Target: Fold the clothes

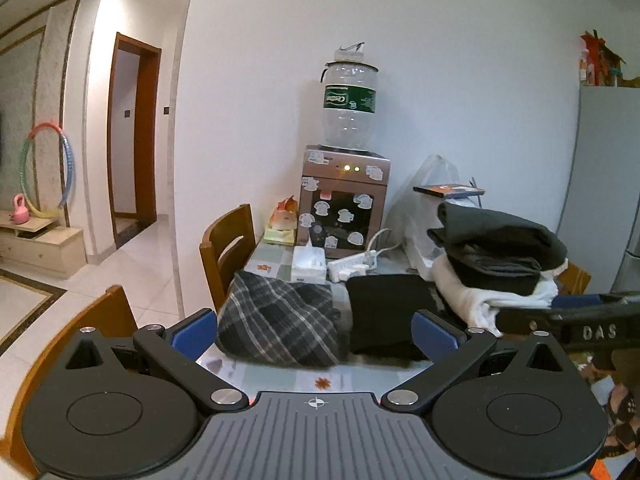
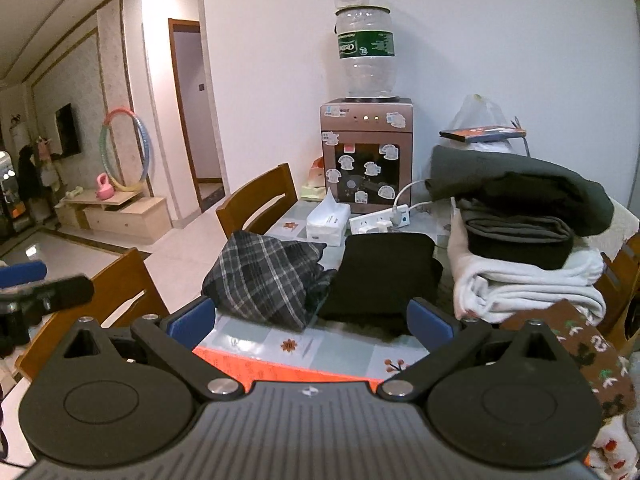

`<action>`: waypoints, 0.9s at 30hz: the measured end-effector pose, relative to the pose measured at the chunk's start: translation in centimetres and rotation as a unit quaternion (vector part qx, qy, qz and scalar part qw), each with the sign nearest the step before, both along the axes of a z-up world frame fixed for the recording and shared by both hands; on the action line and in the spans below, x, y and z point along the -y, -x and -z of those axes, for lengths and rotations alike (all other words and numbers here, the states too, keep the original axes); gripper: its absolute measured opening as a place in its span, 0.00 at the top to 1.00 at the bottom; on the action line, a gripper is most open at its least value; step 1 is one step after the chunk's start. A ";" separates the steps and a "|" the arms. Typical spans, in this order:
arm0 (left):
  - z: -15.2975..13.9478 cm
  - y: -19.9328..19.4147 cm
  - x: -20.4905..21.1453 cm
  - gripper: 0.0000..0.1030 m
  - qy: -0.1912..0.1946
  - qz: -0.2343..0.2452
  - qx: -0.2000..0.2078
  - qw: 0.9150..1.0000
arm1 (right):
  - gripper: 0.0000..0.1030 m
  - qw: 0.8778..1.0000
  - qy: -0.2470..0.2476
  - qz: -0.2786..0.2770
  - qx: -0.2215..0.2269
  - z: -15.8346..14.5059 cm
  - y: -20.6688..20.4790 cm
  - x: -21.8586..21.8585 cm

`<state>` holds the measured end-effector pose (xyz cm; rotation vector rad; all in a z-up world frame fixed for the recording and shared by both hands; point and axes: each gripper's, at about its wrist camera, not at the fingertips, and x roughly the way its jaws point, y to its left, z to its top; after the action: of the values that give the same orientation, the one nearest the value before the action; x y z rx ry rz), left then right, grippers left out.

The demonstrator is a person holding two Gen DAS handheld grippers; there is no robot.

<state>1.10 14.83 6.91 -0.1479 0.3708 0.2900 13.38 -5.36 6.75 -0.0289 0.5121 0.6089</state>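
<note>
A folded plaid garment [image 1: 276, 320] [image 2: 264, 276] lies on the table beside a folded black garment [image 1: 384, 312] [image 2: 384, 272]. To the right rises a stack of folded clothes [image 1: 496, 256] [image 2: 520, 232], dark pieces on top of white ones. A brown patterned garment [image 2: 576, 356] lies at the near right. My left gripper [image 1: 314, 334] hangs open above the near table edge, nothing between its blue pads. My right gripper [image 2: 312, 320] is likewise open and holds nothing, facing the plaid and black garments. In the left wrist view the right gripper's side shows at the right edge.
A water dispenser [image 1: 342, 200] [image 2: 366, 152] with a bottle stands at the table's back, with a tissue box [image 2: 328, 220], a power strip [image 2: 380, 218] and a plastic bag [image 2: 480, 116]. Wooden chairs [image 1: 228, 248] [image 2: 260, 200] line the left side. A fridge [image 1: 604, 184] stands right.
</note>
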 end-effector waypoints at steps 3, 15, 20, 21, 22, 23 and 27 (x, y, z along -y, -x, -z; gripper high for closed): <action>0.7 1.2 2.4 0.00 0.020 -0.007 -0.008 1.000 | 0.00 1.000 -0.004 0.004 0.003 0.3 1.0 2.1; 5.7 3.4 7.2 0.00 0.076 -0.040 -0.092 0.992 | 0.00 0.999 -0.011 0.016 -0.029 4.7 4.5 7.3; 7.3 3.9 7.1 0.00 0.070 -0.041 -0.106 0.991 | 0.00 0.999 0.010 0.048 -0.021 7.6 6.1 7.5; 7.5 3.9 7.1 0.00 0.067 -0.043 -0.105 0.991 | 0.00 0.998 0.012 0.055 -0.018 8.0 6.5 7.6; 7.6 4.0 7.2 0.00 0.064 -0.045 -0.104 0.991 | 0.00 0.998 0.011 0.057 -0.018 8.2 6.7 7.7; 7.8 4.1 7.3 0.00 0.058 -0.050 -0.103 0.992 | 0.00 0.998 0.010 0.057 -0.018 8.5 6.8 7.7; 8.1 4.0 8.2 0.00 0.032 -0.060 -0.107 0.992 | 0.00 0.999 0.020 0.043 -0.019 9.4 7.1 7.6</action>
<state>-2.93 6.66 -1.19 -0.2032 0.5862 0.4142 6.24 -12.97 -2.61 -0.0324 0.5590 0.5155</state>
